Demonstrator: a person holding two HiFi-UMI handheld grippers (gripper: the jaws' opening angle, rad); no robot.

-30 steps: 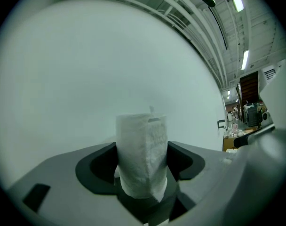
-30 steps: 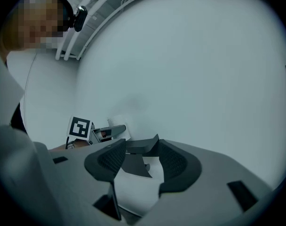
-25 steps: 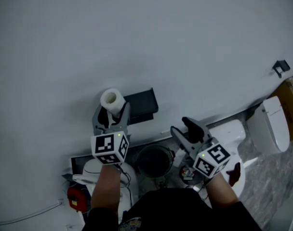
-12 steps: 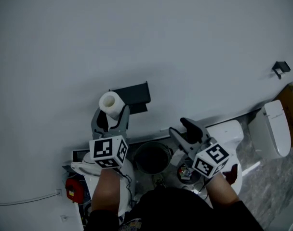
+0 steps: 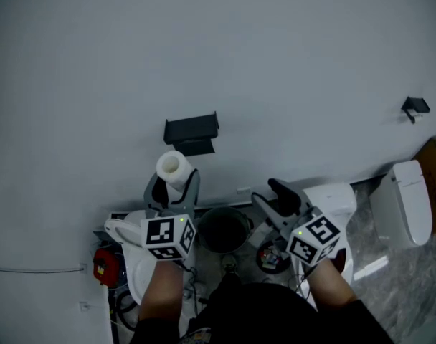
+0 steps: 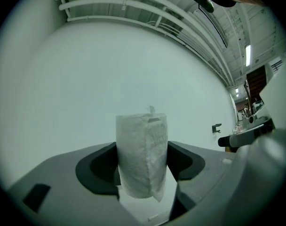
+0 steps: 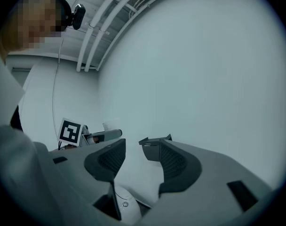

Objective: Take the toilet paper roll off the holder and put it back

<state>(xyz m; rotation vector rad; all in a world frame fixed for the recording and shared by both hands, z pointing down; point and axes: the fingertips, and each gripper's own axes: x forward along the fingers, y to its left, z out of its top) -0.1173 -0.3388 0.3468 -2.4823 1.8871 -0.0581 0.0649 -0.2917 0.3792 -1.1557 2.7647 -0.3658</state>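
A white toilet paper roll stands upright between the jaws of my left gripper, which is shut on it. In the left gripper view the roll fills the gap, pressed from both sides. The black holder is fixed to the pale wall, above the roll and apart from it. My right gripper hangs to the right, open and holding nothing. In the right gripper view the holder shows past the open jaws of the right gripper.
Below the wall stand a white toilet, a second toilet farther right and another white bowl at the left. A black bucket sits between my hands. A red object lies low left. A small black hook is on the wall.
Both grippers have drawn back from the wall. The roll, which sat next to the holder, is now carried well below it in the left gripper.
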